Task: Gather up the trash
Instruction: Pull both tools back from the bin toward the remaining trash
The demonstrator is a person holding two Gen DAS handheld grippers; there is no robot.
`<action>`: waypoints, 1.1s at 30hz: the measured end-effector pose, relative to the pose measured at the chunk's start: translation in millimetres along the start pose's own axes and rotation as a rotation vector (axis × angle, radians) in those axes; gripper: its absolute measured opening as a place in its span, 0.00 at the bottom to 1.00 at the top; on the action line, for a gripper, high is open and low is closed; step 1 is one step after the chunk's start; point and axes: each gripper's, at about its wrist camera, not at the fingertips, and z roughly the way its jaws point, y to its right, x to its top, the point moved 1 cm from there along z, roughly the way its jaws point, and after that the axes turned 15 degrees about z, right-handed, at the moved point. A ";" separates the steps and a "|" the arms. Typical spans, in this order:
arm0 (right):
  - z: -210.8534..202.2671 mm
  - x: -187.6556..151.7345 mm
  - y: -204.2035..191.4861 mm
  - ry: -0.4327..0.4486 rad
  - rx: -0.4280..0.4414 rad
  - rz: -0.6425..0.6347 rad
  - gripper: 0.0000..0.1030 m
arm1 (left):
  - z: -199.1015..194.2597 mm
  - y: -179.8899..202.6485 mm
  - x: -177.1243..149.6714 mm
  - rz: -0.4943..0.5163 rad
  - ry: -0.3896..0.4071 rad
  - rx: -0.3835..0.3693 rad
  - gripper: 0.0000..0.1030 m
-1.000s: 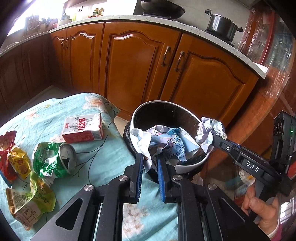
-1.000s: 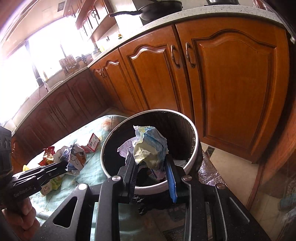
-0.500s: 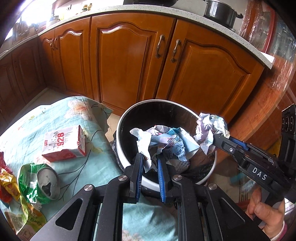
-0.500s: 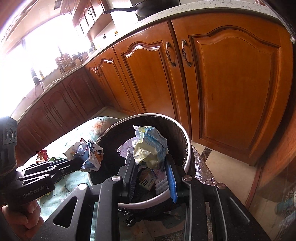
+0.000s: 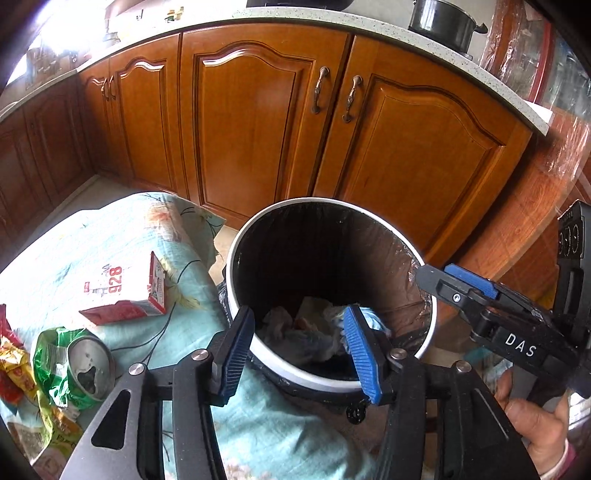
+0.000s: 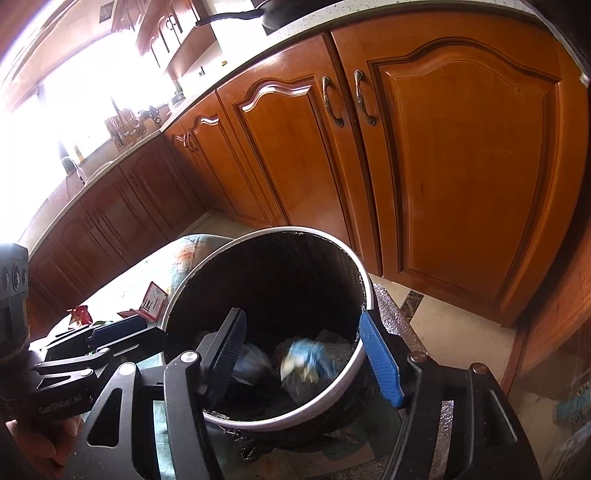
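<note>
A round bin point(image 5: 424, 306) with a white rim and black liner stands at the end of the table; it also shows in the right wrist view point(image 6: 365, 291). Crumpled paper and wrappers point(image 5: 306, 332) lie at its bottom, blurred in the right wrist view point(image 6: 306, 362). My left gripper point(image 5: 299, 350) is open and empty over the bin's near rim. My right gripper point(image 6: 303, 350) is open and empty over the bin too, seen from the left wrist view point(image 5: 454, 284) at the bin's right rim. On the cloth lie a red-and-white carton point(image 5: 122, 291), a crushed green can point(image 5: 81, 362) and snack wrappers point(image 5: 14, 365).
The table has a light blue flowered cloth point(image 5: 110, 240). Wooden kitchen cabinets point(image 5: 258, 122) stand close behind the bin. A pot point(image 5: 443, 22) sits on the counter above. Tiled floor point(image 6: 443, 325) lies to the right of the bin.
Both grippers opened and let go of their crumpled paper wads, which dropped into the bin. Both moved a little further over the bin.
</note>
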 end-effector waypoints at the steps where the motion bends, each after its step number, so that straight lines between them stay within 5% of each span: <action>1: -2.0 -0.4 0.8 0.003 0.004 0.006 0.66 | -3.2 0.1 -2.8 -0.003 0.004 0.000 0.49; 14: -29.7 -29.3 -16.2 0.023 0.078 0.043 0.82 | -63.1 -28.5 -66.7 -0.123 0.031 0.025 0.57; 33: -26.9 -104.2 -88.8 -0.105 0.166 -0.022 0.83 | -163.2 -79.1 -157.3 -0.201 0.048 0.144 0.57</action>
